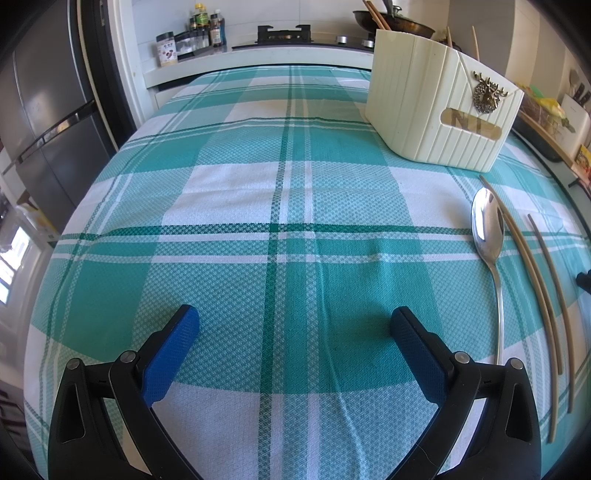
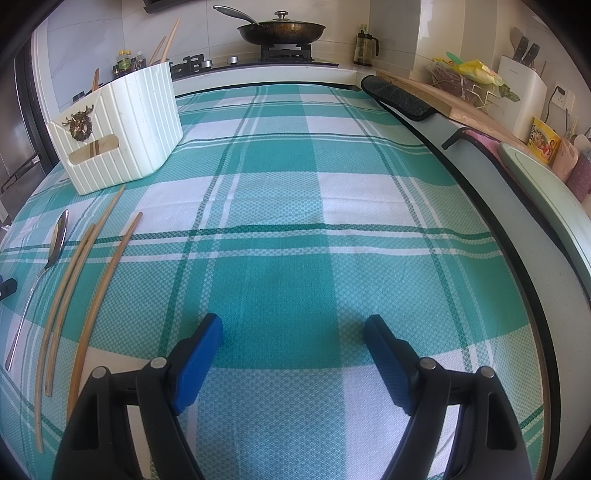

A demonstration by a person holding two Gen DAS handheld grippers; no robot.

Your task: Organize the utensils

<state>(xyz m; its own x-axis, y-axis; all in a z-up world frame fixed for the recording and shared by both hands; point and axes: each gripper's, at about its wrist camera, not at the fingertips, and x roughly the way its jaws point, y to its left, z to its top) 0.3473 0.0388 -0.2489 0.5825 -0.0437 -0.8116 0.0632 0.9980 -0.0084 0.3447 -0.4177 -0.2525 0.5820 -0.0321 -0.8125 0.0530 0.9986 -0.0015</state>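
A cream ribbed utensil holder [image 1: 436, 107] [image 2: 122, 133] with a brass deer ornament stands on the teal plaid cloth, chopsticks poking out of it. A steel spoon [image 1: 489, 240] [image 2: 55, 243] lies flat on the cloth in front of the holder. Beside it lie loose wooden chopsticks [image 1: 532, 280] [image 2: 99, 280], three in the right wrist view. My left gripper [image 1: 295, 325] is open over bare cloth, left of the spoon. My right gripper [image 2: 293, 328] is open too, right of the chopsticks. Nothing sits between either pair of blue pads.
A stove with a lidded pan [image 2: 280, 31] stands behind the table. Sauce bottles [image 1: 203, 26] and a fridge [image 1: 48, 110] are at the back left. A counter with a cutting board [image 2: 454, 99], knife block [image 2: 521, 92] and a pale green board [image 2: 546, 195] runs along the right.
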